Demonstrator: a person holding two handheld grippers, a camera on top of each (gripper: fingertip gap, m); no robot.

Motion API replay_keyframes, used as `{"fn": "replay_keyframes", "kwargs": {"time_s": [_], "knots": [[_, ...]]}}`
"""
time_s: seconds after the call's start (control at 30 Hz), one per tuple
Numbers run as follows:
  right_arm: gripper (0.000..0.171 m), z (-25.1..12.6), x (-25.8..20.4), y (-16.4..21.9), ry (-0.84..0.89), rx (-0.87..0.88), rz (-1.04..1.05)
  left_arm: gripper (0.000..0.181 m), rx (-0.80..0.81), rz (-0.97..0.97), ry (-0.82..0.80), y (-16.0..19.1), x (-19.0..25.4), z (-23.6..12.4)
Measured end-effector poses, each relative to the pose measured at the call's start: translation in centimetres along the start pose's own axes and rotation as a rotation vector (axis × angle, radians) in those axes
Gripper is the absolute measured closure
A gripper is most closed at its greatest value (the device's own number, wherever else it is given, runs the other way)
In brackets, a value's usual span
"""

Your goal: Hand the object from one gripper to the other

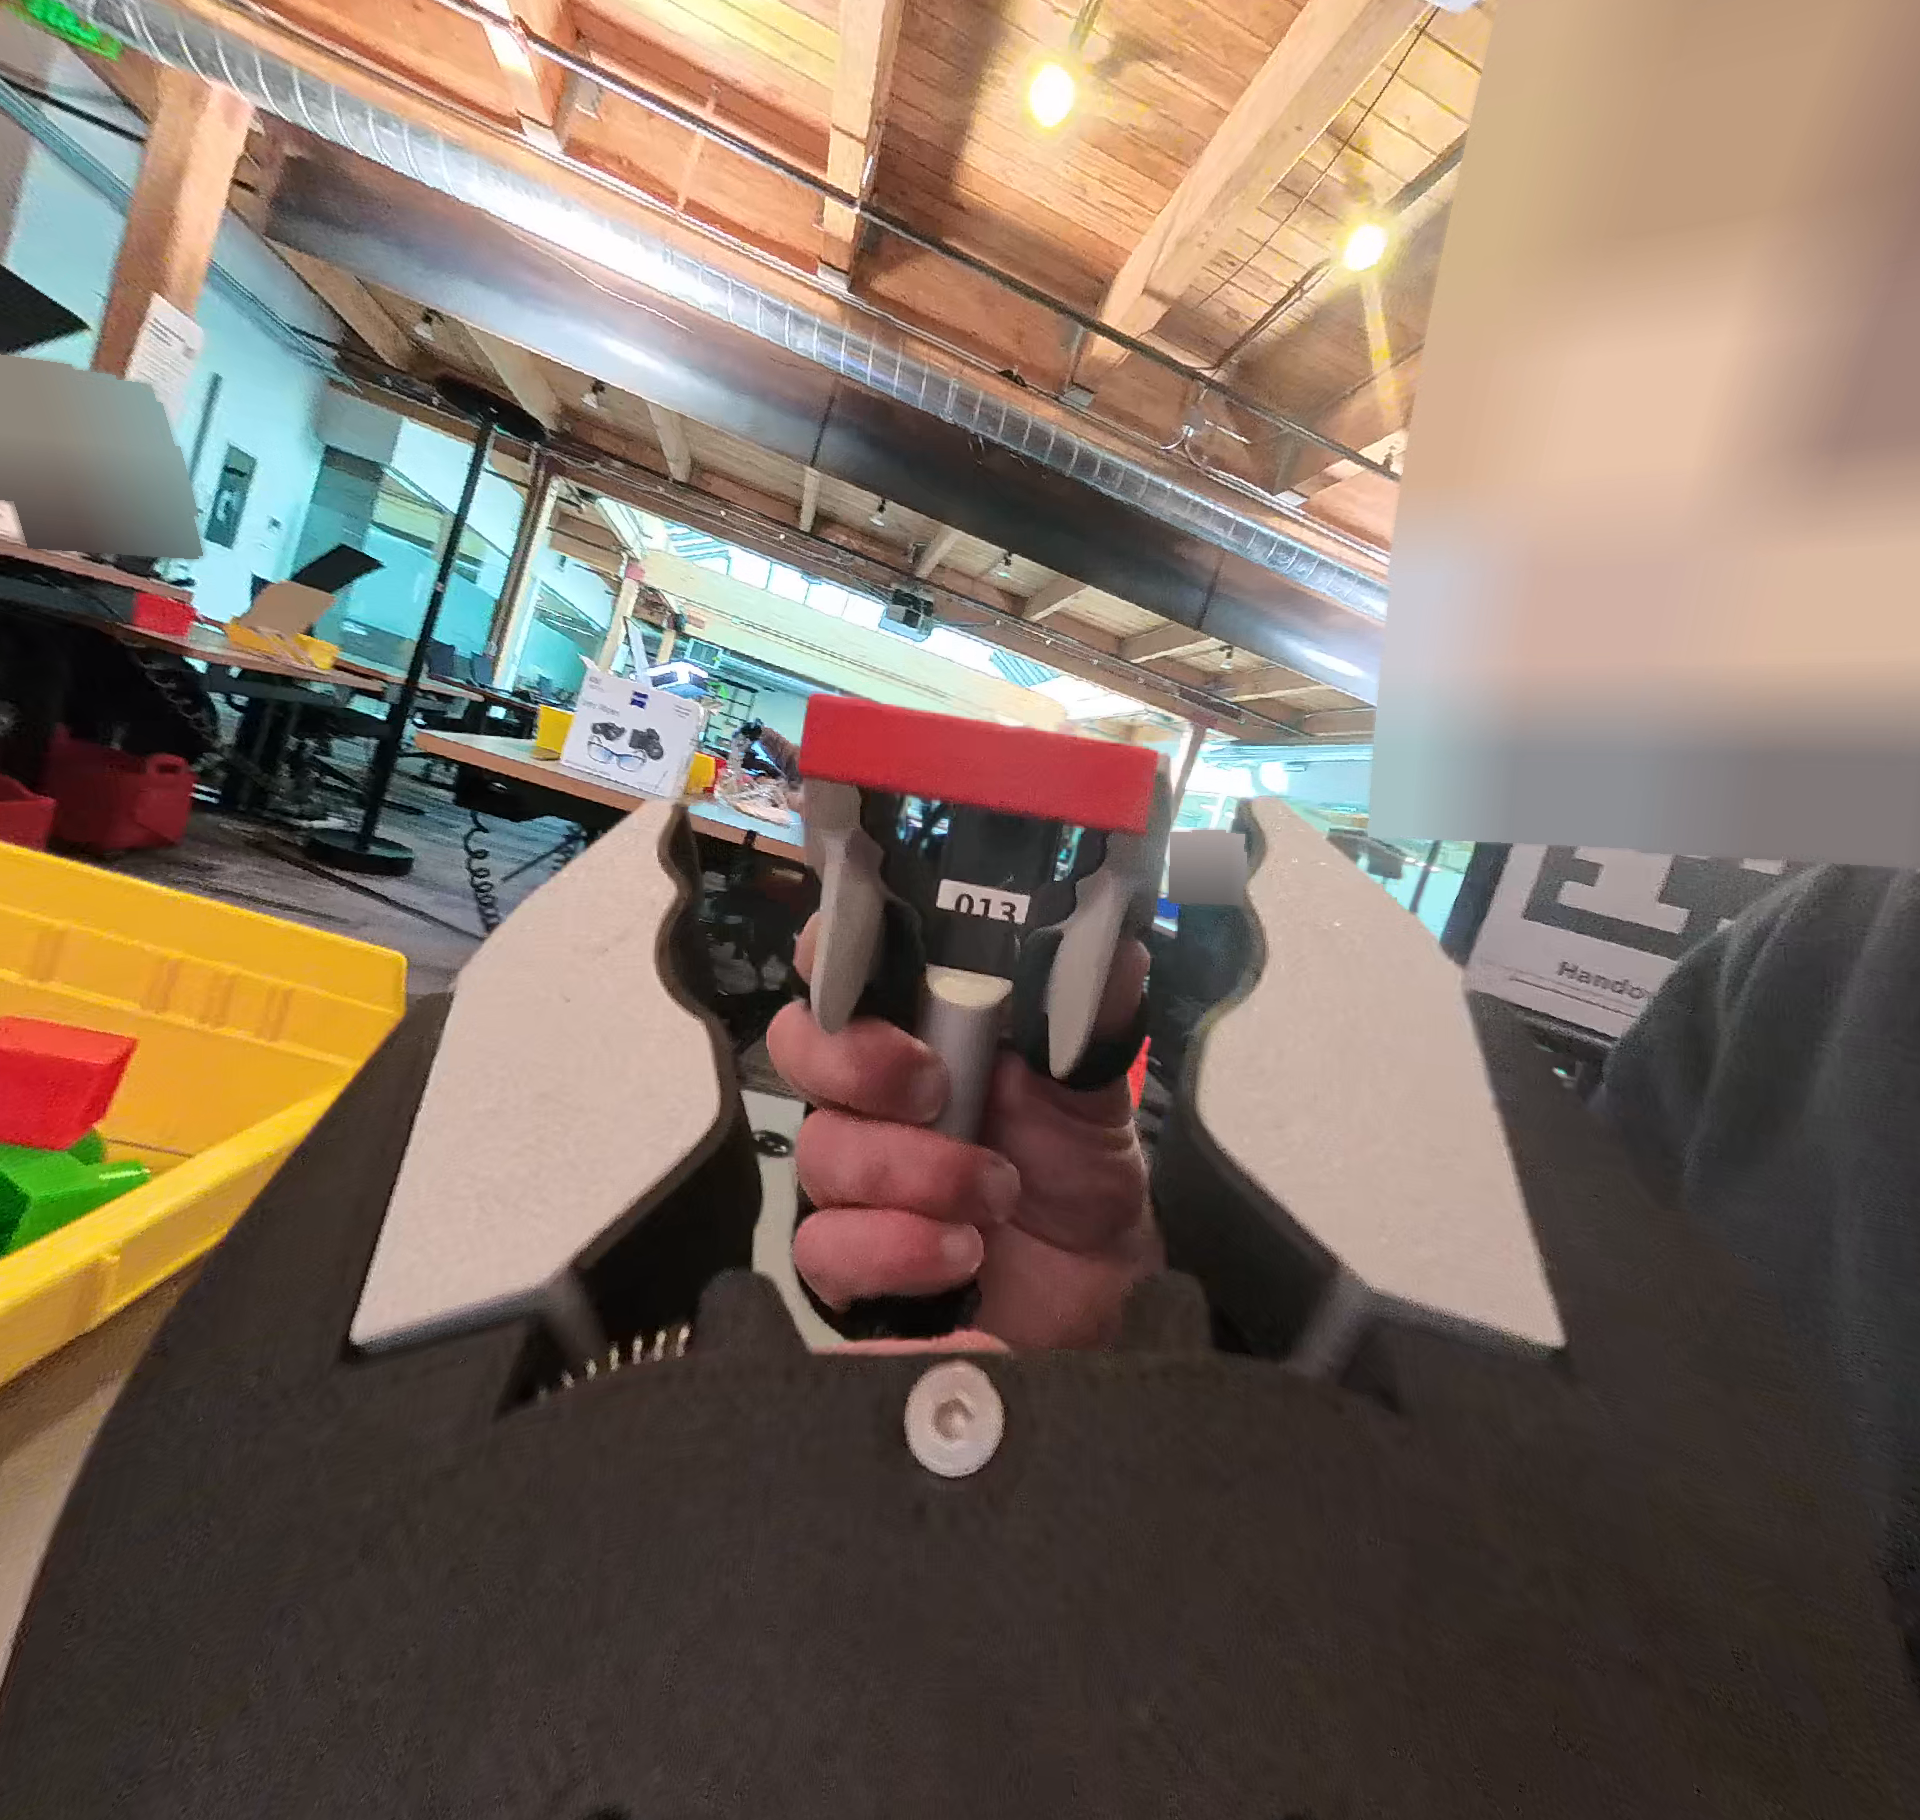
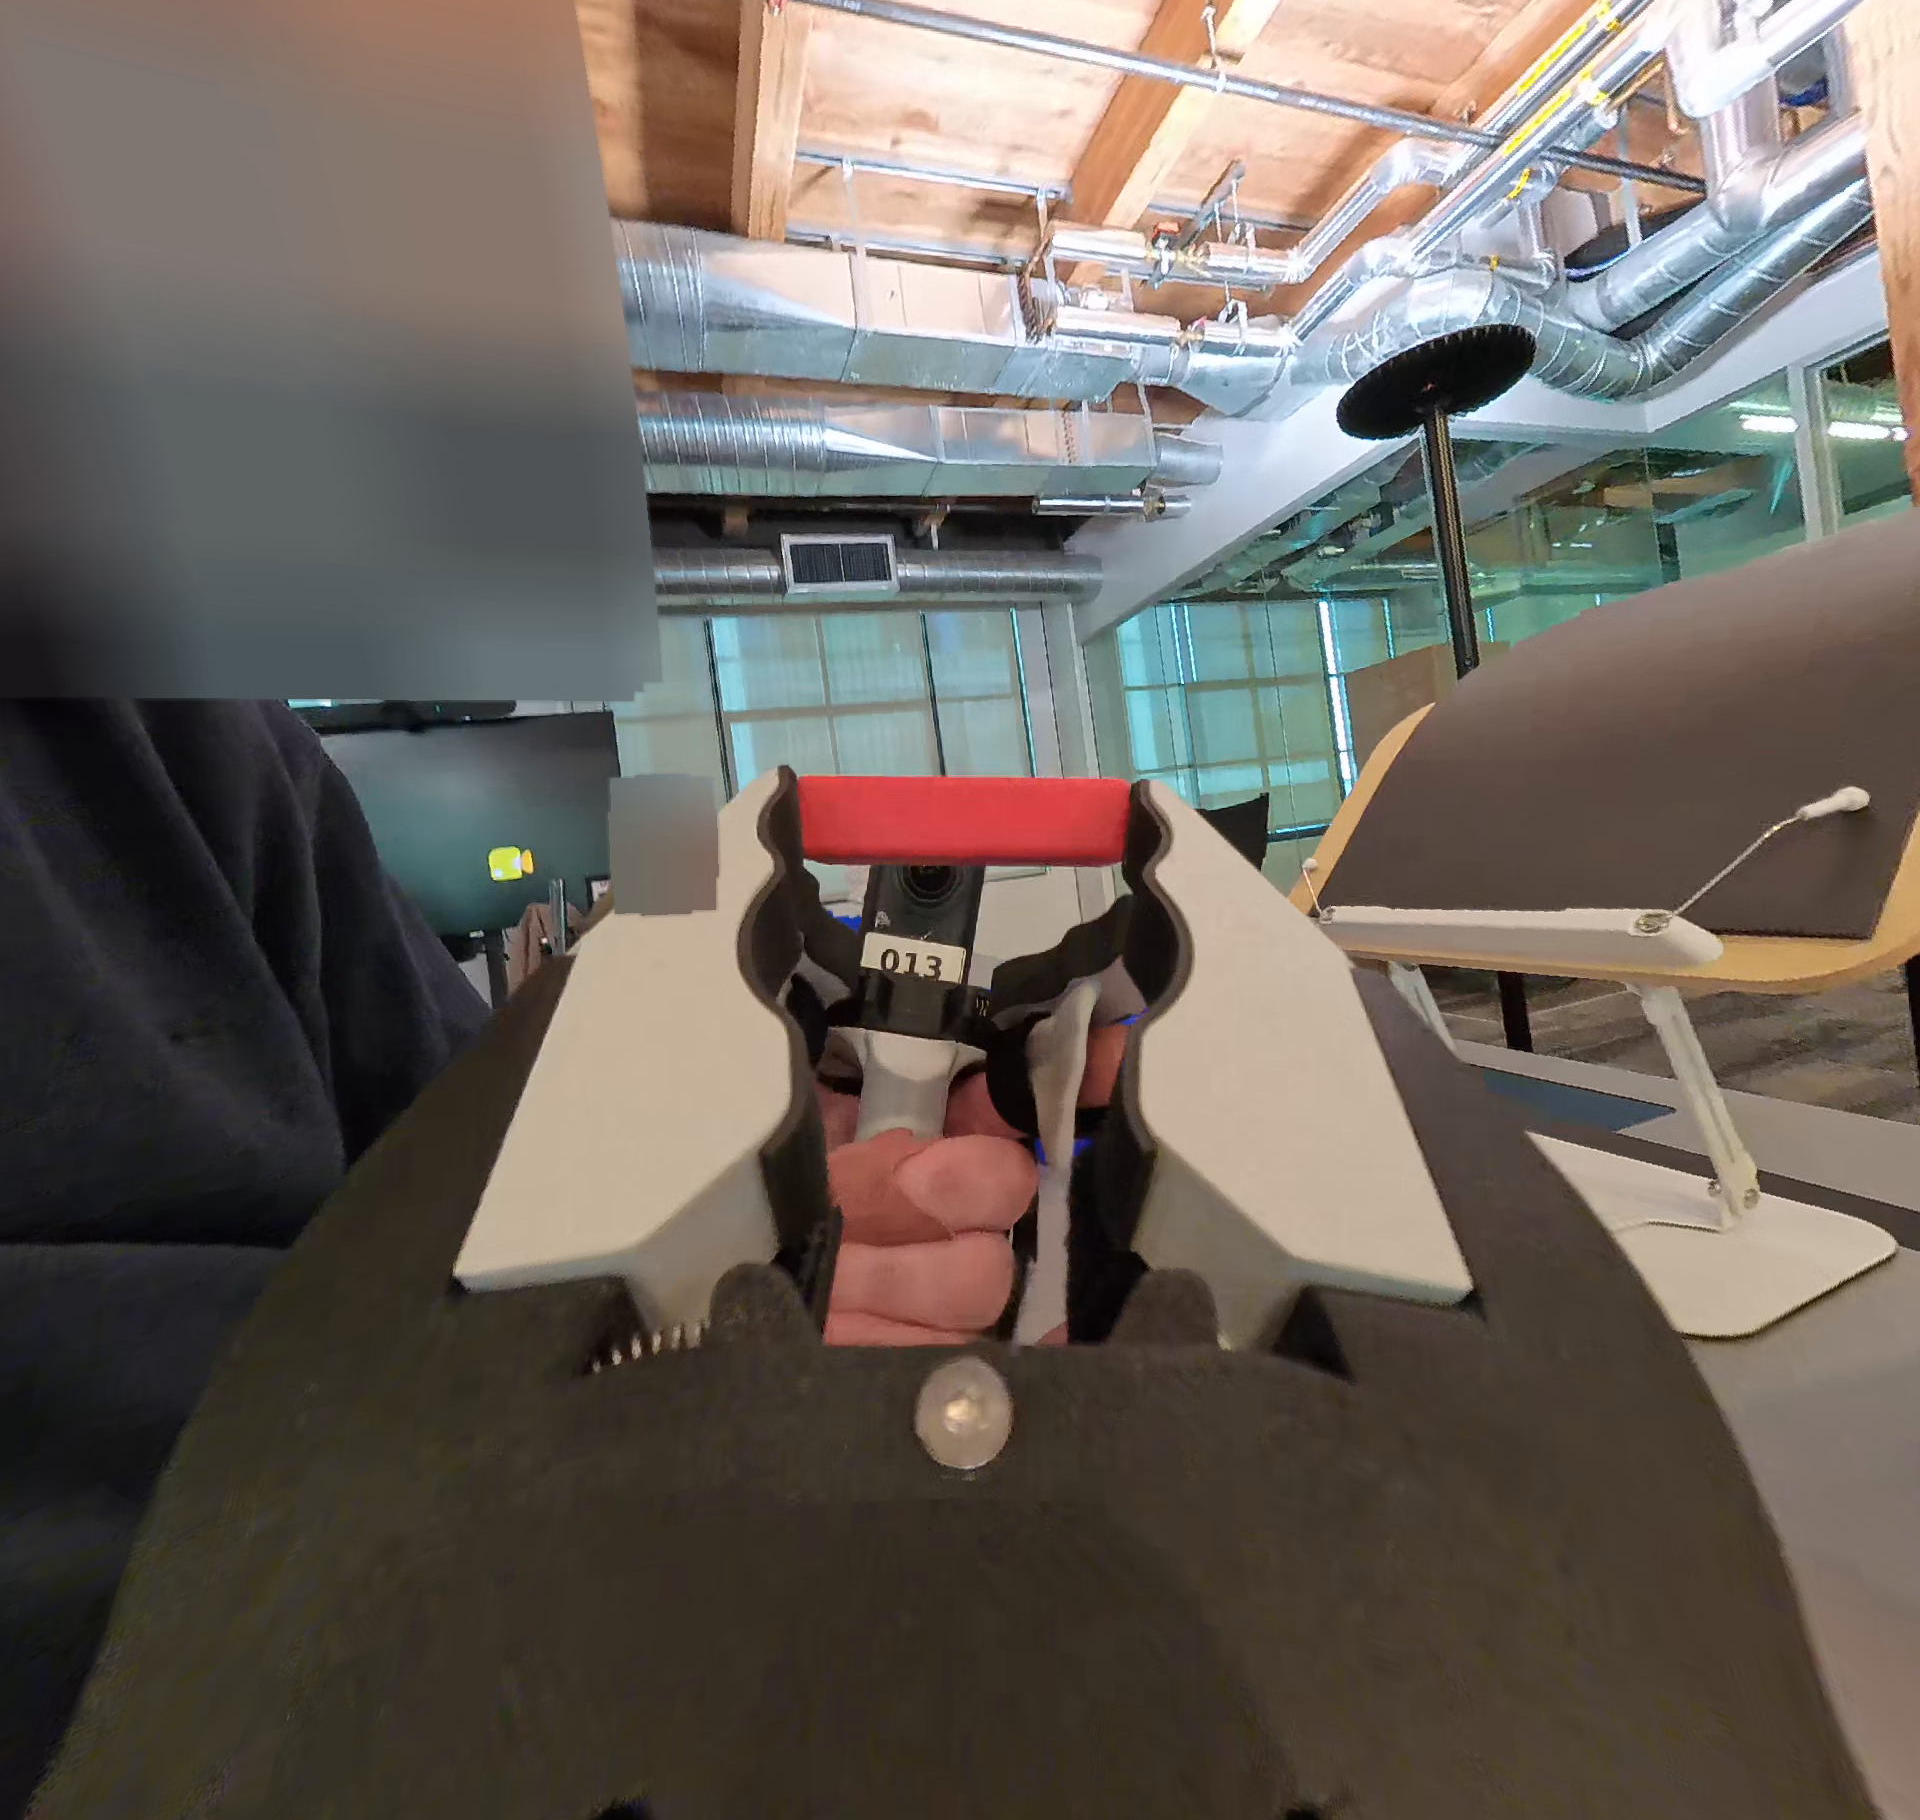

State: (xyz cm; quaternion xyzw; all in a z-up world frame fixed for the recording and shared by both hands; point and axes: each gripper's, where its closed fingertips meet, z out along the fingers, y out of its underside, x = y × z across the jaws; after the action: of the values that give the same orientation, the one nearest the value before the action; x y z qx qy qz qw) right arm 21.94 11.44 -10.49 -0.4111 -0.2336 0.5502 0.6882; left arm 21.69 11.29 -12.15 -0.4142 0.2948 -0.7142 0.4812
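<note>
right wrist view: red block (image 2: 961, 818) between right gripper (image 2: 961, 825) jaws

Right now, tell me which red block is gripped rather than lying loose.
The flat red block clamped between the right tongs, held up in the air. The other red block lies in the yellow bin.

Bright, even daylight fills both views; two ceiling bulbs (image 1: 1049, 94) flare with glare, and wide-angle distortion bends the edges.
</note>
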Motion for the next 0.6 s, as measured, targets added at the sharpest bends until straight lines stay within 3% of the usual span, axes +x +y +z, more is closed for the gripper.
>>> {"fn": "replay_keyframes", "kwargs": {"time_s": [0.43, 0.6], "knots": [[0.111, 0.3, -0.2, 1.0, 0.001, 0.053, 0.058, 0.111, 0.009, 0.036, -0.014, -0.2, 0.4, 0.5], [0.110, 0.2, -0.2, 1.2, 0.001, 0.058, 0.067, 0.112, 0.001, 0.044, -0.019, -0.2, 0.3, 0.5]]}}
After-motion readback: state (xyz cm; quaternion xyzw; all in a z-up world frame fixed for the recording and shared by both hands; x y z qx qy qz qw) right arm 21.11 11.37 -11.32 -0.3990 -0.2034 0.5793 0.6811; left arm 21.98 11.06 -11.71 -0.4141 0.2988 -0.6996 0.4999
